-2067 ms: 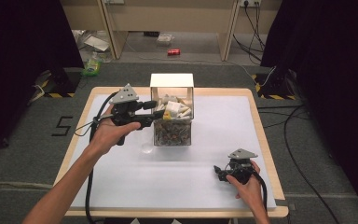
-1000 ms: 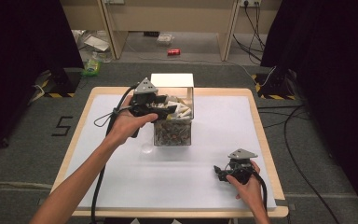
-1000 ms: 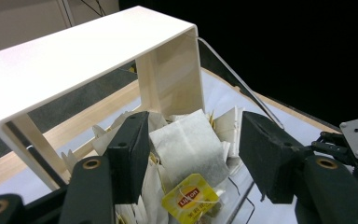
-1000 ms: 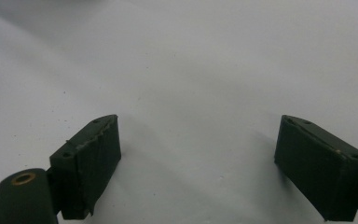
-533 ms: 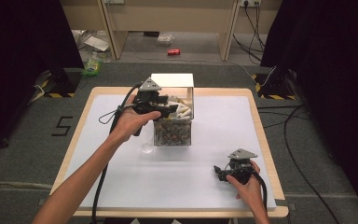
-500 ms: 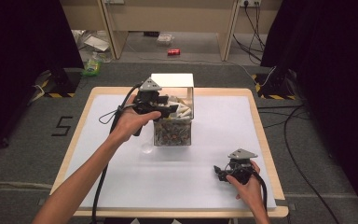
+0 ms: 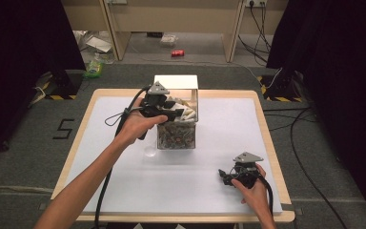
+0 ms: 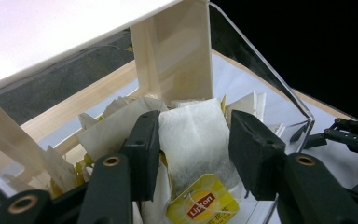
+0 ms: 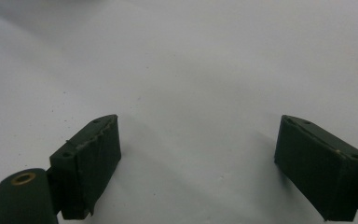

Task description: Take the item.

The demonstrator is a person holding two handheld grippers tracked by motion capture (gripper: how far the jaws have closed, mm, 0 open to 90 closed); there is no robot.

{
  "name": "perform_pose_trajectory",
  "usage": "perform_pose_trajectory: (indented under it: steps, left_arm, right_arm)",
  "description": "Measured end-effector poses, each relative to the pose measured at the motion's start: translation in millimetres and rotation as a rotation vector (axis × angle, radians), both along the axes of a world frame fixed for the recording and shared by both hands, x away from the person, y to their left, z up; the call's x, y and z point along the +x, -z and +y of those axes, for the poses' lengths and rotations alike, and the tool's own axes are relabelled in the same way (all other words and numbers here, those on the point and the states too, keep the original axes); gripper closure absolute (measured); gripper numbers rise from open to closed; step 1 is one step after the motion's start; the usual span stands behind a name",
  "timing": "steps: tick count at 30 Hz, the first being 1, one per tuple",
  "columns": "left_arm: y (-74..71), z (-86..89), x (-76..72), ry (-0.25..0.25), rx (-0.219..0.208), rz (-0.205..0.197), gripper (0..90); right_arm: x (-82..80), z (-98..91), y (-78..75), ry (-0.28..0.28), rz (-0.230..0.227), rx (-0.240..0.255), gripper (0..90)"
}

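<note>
The clear acrylic box (image 7: 176, 125), standing at upper centre of the white table (image 7: 124, 186) in the high view, holds a loose heap of tea bags, and a tug on the wrong one could drag neighbours or tangled strings over the wall. In the left gripper view, the left gripper (image 8: 192, 140) has just been closing around one white Lipton tea bag (image 8: 193, 140), which sits mid-frame between the jaws. The left pad touches it and the right pad stands just apart, so an uneven pinch could crumple the paper or let it slip. The right gripper (image 9: 198, 163) rests wide open and holds nothing at lower right of the high view.
</note>
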State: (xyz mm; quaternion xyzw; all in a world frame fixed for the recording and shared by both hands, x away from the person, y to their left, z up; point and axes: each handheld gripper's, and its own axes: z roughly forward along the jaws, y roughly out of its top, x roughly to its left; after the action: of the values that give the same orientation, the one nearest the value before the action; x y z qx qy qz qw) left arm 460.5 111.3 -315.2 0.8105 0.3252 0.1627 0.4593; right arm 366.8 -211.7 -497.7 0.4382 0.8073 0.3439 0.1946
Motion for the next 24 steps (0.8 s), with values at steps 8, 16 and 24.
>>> perform_pose_trajectory:
  steps: [8,16,24]
  left_arm:
    - [-0.9,-3.0,-2.4,0.011,0.057,-0.062,63.3]
    - [-2.2,-4.8,-3.0,0.012,0.064,-0.098,79.0]
    - [-3.1,-3.5,-4.6,0.012,0.052,-0.109,89.0]
  right_arm:
    - [-0.1,0.1,0.0,0.0,0.001,0.0,14.8]
    - [-0.2,0.1,0.0,0.0,0.0,0.0,14.9]
    - [-0.1,0.1,0.0,0.0,0.0,0.0,14.8]
